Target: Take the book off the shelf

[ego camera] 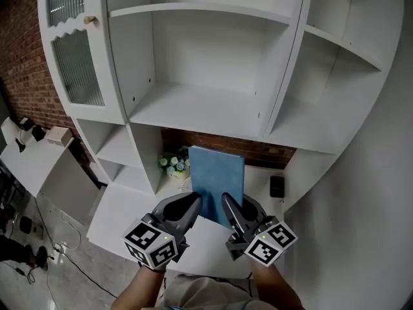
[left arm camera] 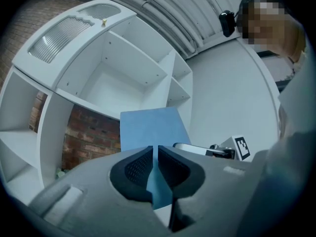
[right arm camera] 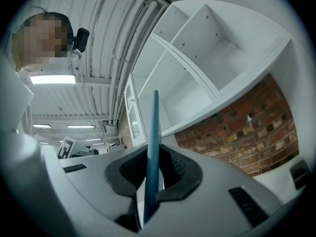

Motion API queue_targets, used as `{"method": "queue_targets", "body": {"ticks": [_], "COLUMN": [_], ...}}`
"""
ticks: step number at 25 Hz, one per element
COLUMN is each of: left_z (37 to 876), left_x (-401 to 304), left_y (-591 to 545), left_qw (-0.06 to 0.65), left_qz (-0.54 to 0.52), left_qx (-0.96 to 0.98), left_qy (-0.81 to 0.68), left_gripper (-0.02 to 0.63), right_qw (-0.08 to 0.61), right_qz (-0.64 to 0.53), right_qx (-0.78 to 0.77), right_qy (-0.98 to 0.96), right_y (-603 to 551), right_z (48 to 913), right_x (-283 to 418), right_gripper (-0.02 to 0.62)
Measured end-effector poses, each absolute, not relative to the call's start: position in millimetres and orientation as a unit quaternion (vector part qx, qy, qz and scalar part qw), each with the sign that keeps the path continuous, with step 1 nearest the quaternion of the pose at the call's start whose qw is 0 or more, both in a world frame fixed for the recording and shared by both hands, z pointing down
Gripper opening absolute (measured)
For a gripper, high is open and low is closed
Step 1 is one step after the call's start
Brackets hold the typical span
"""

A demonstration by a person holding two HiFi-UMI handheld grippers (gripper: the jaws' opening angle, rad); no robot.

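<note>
1. Book (ego camera: pixel 218 179): one, blue and thin. It stands upright in the air, clear of the shelf unit (ego camera: pixel 200 108), in front of its lower opening and above the white worktop (ego camera: pixel 122 215). It touches no shelf.
2. Left tool (ego camera: pixel 192 202): the jaws are nearly together, with the book's lower left edge pinched between the pads. The left gripper view confirms blue cover (left arm camera: pixel 148 127) in the narrow slot.
3. Right tool (ego camera: pixel 227 204): the jaws are closed on the lower part of the book. The right gripper view shows the book edge-on (right arm camera: pixel 154 132), clamped between the pads.
4. Judgement: removal from the shelf looks done, and putting the book down remains.
5. Risk, twist: both grips sit low on a thin book and the upper part is unsupported. If the two hands drift or roll unequally, the cover could bend or shear out of one tool.
6. Risk, slip: the left pinch appears to hold only a narrow margin. Any pull towards the right could strip it free and leave the book hanging from one side.
7. Risk, collision: the flowers (ego camera: pixel 173 163) and a small dark object (ego camera: pixel 277 186) stand near the book on either side. A careless descent could knock one over.
8. Count: one book, two tools, one bunch of flowers, one dark object, and one ribbed glass door (ego camera: pixel 74 57) with one knob (ego camera: pixel 90 20). No second book is visible.
</note>
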State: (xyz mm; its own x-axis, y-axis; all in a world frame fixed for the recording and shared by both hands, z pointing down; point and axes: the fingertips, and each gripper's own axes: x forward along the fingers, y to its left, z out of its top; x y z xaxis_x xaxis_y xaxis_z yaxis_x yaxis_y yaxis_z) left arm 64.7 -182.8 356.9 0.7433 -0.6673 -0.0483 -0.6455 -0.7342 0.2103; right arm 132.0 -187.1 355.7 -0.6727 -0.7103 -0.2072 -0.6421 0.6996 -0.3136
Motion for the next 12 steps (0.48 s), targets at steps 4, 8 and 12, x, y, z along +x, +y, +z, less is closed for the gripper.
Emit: {"method": "queue_targets", "body": {"ticks": [4, 8, 12], "left_z": [379, 399, 411], "left_x": [60, 56, 53], "left_y": [-185, -188, -191], "left_qw": [0.103, 0.113, 0.12], "left_qz": [-0.058, -0.046, -0.033], "left_qx": [0.927, 0.923, 0.918], "left_qy": [-0.356, -0.366, -0.376], "left_gripper": [0.038, 0.035, 0.034], "right_qw": [0.16, 0.158, 0.163], "right_qz": [-0.138, -0.161, -0.181], "right_qx": [-0.363, -0.355, -0.345], "right_qy": [0.908, 0.907, 0.906], "right_y": [-192, -197, -200], "right_z": [377, 396, 409], "right_x": [129, 126, 123], "right_gripper": [0.052, 0.052, 0.052]}}
